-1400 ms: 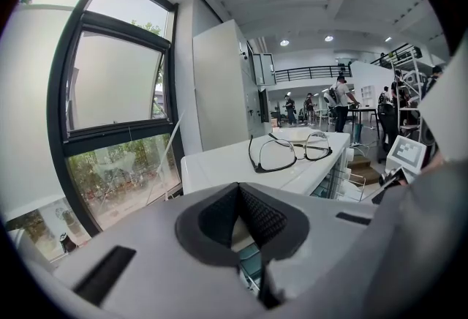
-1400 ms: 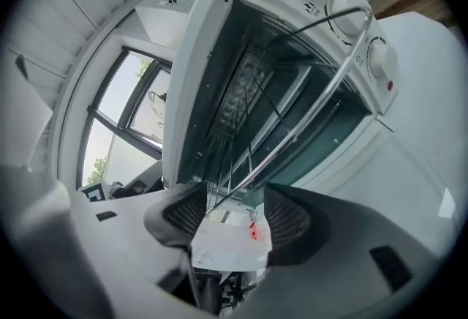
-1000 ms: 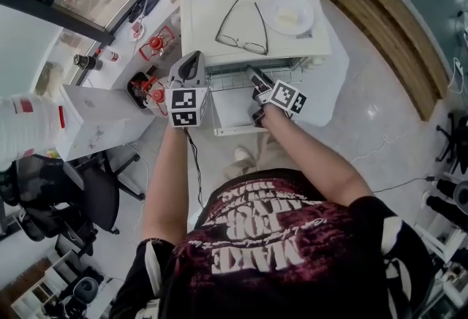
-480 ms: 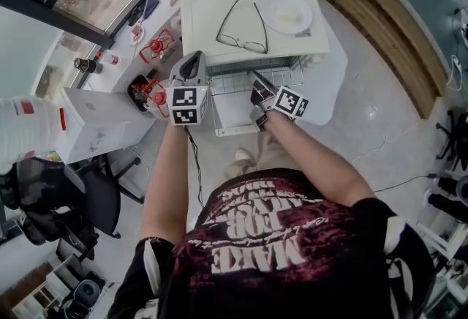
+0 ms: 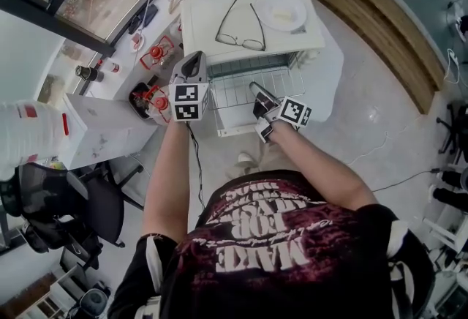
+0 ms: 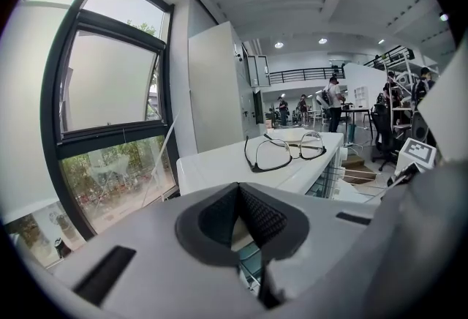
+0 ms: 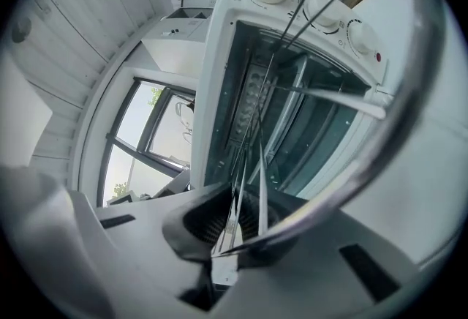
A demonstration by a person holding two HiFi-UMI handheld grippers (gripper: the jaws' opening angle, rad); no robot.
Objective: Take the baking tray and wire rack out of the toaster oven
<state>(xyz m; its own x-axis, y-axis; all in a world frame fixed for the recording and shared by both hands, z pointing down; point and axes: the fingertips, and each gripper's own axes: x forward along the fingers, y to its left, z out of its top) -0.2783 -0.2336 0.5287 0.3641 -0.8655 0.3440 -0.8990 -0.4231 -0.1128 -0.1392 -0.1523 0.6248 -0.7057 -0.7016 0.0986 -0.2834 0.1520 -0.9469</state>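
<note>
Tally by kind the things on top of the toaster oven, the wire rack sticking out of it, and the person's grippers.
Eyeglasses: 1
Plate: 1
Wire rack: 1
Grippers: 2, left gripper and right gripper
Total: 5

In front of you, a white table [image 5: 330, 83] carries the white toaster oven [image 5: 248, 6]. On the flat top of the oven lie dark-framed glasses [image 5: 240, 39] and, just beside them on your right, a white plate [image 5: 281, 15].

Bright daylight from the window [image 6: 110, 91], fisheye warping at edges, foreground blurred
</note>
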